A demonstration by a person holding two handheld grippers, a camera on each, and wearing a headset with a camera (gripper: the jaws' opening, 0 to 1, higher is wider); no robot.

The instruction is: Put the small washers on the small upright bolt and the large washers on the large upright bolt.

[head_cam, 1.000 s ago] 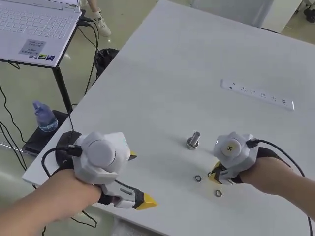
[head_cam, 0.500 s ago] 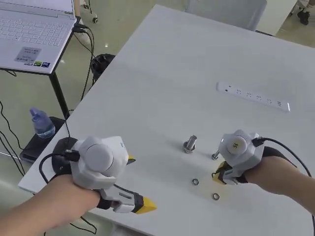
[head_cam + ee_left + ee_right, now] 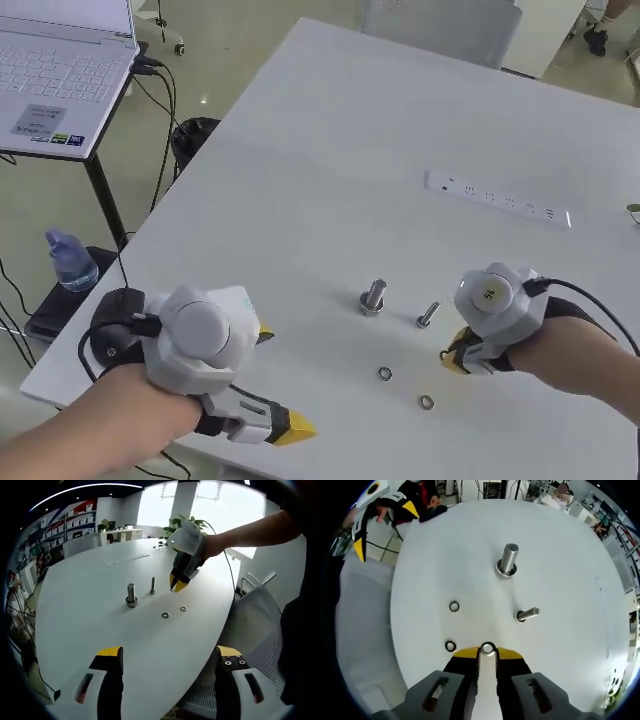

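The large bolt [image 3: 373, 297] stands upright on its head on the white table [image 3: 330, 150], between the two grippers. The small bolt [image 3: 427, 315] stands just beside it, on the right gripper's side, and they do not touch. In the left gripper view both the large bolt [image 3: 131, 595] and the small bolt [image 3: 152, 585] stand straight up and carry no washers on their shafts.

The right gripper [image 3: 452, 358] hangs near the small bolt, on the side away from the large bolt. In its own view the right gripper [image 3: 488, 654] has its jaws drawn almost together, and the yellow tips pinch a held washer [image 3: 488, 648] by its rim. That washer sits well short of the large bolt [image 3: 507, 560] and the small bolt [image 3: 527, 614].

Two washers lie flat on the table on the person's side of the large bolt. The nearer washer [image 3: 384, 374] lies close to the bolt. The farther washer [image 3: 426, 403] lies beyond it, towards the right gripper. They are apart from each other and from both bolts.

The left gripper [image 3: 282, 382] is well away from the large bolt, at the table's near edge. Its jaws are spread wide with nothing between them, as its own view shows [image 3: 169, 652].

A power strip [image 3: 497, 197] lies far beyond the large bolt.
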